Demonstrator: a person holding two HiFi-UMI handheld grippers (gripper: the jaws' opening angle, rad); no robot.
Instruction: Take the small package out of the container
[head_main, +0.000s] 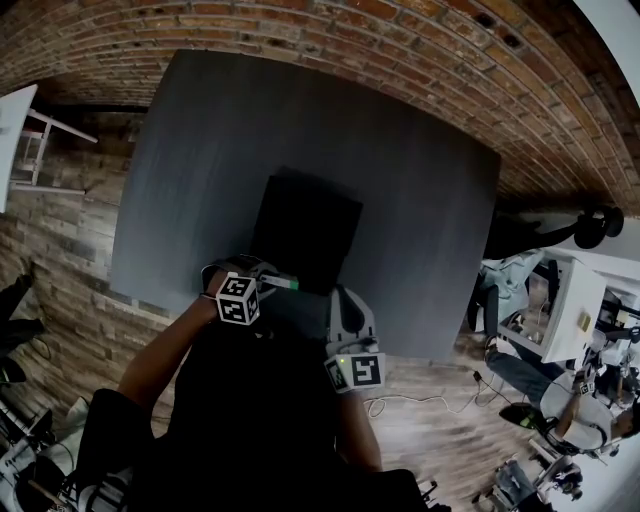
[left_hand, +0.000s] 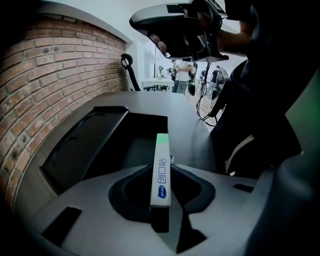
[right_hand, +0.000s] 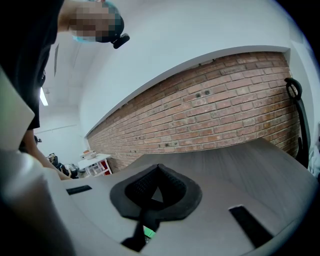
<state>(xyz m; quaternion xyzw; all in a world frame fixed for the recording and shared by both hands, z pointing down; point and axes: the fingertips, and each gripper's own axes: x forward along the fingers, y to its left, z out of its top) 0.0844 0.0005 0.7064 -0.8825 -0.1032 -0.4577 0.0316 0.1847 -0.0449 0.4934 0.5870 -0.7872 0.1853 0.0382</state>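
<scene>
While left gripper (left_hand: 161, 192) clamps the small package (left_hand: 161, 170) by its near end, it stands edge-up above the near edge of the container (left_hand: 132, 145).
I judge it a light, stiff, slick carton; an end grip may pivot, so I'd pinch the flat faces nearer mid-length. Right gripper (right_hand: 150, 197): closed, empty.

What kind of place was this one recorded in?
Probably a shared office or lab workspace: a brick wall, a large dark grey table, and white desks with people nearby.
</scene>
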